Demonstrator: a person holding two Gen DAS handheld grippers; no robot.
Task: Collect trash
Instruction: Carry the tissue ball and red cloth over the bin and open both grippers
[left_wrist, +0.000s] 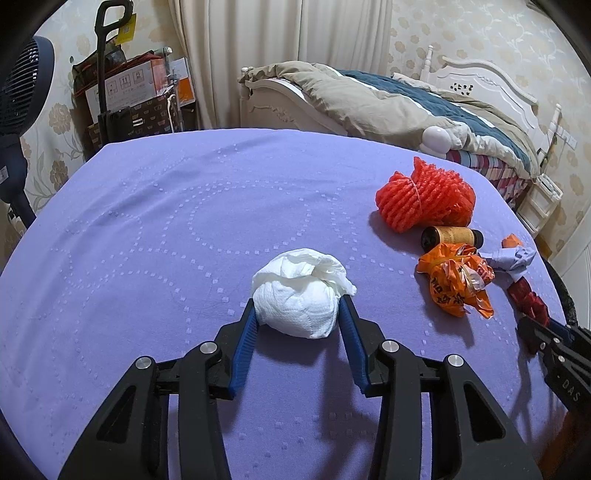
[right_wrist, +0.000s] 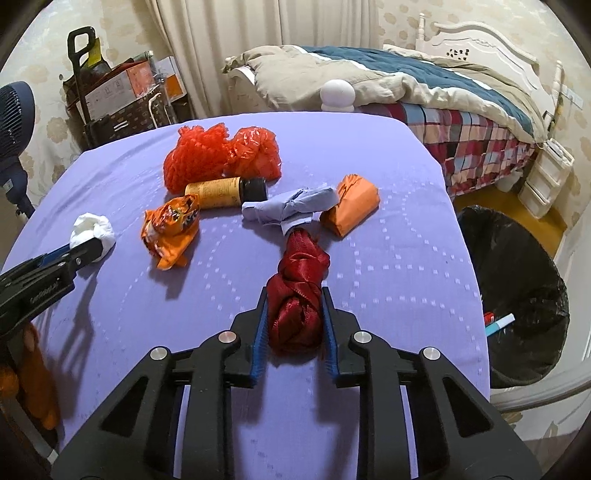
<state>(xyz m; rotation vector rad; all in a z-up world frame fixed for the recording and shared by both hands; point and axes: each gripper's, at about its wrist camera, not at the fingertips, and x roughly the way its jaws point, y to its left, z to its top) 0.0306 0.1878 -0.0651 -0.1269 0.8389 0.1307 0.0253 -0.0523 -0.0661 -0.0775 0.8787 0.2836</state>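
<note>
Your left gripper (left_wrist: 297, 308) sits low in the centre of the left wrist view, its blue pads pressed against both sides of a wad of white tissue (left_wrist: 301, 293) that rests on the purple tablecloth (left_wrist: 147, 221). The jaws stand partly apart, held there by the width of the wad. The wad is roundish, with a loose crumpled flap at its top pointing toward the upper right of the frame. In the right wrist view the same gripper (right_wrist: 86, 245) shows at the left edge, clamped on that tissue (right_wrist: 92, 227).

Moving right across the right wrist view, you pass a crumpled orange snack wrapper (right_wrist: 171, 230), a heap of red netting (right_wrist: 218, 155) above it, and a yellow bottle with a black cap (right_wrist: 227, 192) lying on its side, its cap toward the right. Next comes a twisted pale blue rag (right_wrist: 291, 210) and, touching it on the right, a folded orange packet (right_wrist: 352, 205).

Your right gripper (right_wrist: 295, 317) is low in the centre, its jaws drawn in narrow and gripping the near end of a dark red knotted cloth (right_wrist: 299, 291). The cloth's long axis runs up the frame, away from you, its far tip meeting the blue rag.

At the right edge, beside the table, stands a bin lined with a black bag (right_wrist: 517, 280).
</note>
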